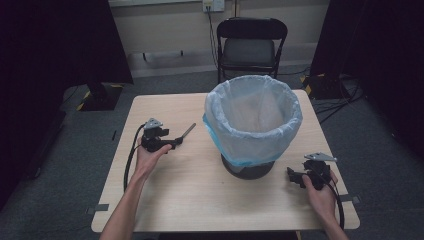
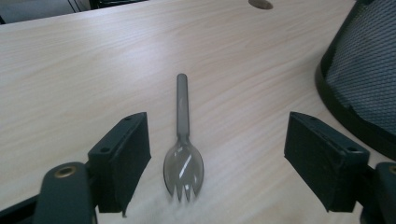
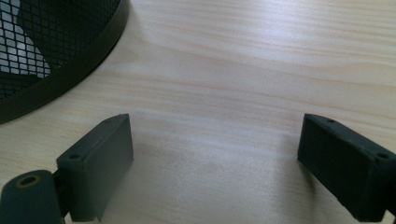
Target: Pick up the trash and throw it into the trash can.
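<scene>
Bag-lined mesh bin [image 1: 252,122] on table [image 1: 195,200], spork [image 2: 183,144] beside it.

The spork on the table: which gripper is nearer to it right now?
Left. The left gripper stands open with the spork lying on the table between its jaws, untouched. The right gripper sits open across the table, beyond the lined bin.

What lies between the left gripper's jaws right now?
A grey plastic spork lies flat on the table between the open jaws of the left gripper, touched by neither jaw. The left gripper view shows this.
</scene>
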The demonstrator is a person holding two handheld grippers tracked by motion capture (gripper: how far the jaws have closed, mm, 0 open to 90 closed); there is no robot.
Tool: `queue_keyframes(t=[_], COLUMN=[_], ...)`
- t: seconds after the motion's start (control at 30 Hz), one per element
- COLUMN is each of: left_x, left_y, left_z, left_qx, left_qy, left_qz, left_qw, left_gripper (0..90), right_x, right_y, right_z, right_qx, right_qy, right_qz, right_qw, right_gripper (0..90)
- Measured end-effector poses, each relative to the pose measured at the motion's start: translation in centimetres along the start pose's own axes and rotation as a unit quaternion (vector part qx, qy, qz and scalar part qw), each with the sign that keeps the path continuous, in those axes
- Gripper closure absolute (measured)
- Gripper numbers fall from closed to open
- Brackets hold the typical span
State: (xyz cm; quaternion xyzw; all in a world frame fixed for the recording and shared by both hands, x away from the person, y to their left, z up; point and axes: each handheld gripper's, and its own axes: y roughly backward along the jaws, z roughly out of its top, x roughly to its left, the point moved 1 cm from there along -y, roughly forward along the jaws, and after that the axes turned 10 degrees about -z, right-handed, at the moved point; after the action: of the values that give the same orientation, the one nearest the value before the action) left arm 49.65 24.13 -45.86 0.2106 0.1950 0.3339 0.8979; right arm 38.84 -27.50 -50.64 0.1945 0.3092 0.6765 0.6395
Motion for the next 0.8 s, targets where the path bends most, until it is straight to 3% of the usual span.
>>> queue_keyframes(t=[0.2, 0.37, 0.47, 0.63, 0.73, 0.8], left_x=[1.6, 2.7, 3.6, 4.0, 3.4, 3.3], left_y=[-3.1, -4.5, -5.3, -5.8, -6.6, -6.6], left_z=[1.5, 1.0, 0.1, -0.4, -0.5, -0.5], left_qx=[0.031, 0.039, 0.059, 0.065, 0.075, 0.076], left_qy=[0.001, 0.007, 0.017, 0.022, 0.002, 0.001], left_qz=[0.000, 0.010, 0.015, 0.017, 0.024, 0.027], left_qw=[0.9995, 0.9992, 0.9980, 0.9975, 0.9969, 0.9967], left_gripper=[25.9, 31.9, 32.9, 33.0, 32.3, 35.1], right_x=[0.0, 0.0, 0.0, 0.0, 0.0, 0.0], right_y=[0.0, 0.0, 0.0, 0.0, 0.0, 0.0], right_z=[0.0, 0.0, 0.0, 0.0, 0.0, 0.0], right_qx=[0.000, 0.000, 0.000, 0.000, 0.000, 0.000], right_qy=[0.000, 0.000, 0.000, 0.000, 0.000, 0.000], right_qz=[0.000, 0.000, 0.000, 0.000, 0.000, 0.000], right_qw=[1.0000, 1.0000, 1.0000, 1.0000, 1.0000, 1.0000], right_gripper=[9.6, 9.5, 9.5, 9.6, 9.5, 9.6])
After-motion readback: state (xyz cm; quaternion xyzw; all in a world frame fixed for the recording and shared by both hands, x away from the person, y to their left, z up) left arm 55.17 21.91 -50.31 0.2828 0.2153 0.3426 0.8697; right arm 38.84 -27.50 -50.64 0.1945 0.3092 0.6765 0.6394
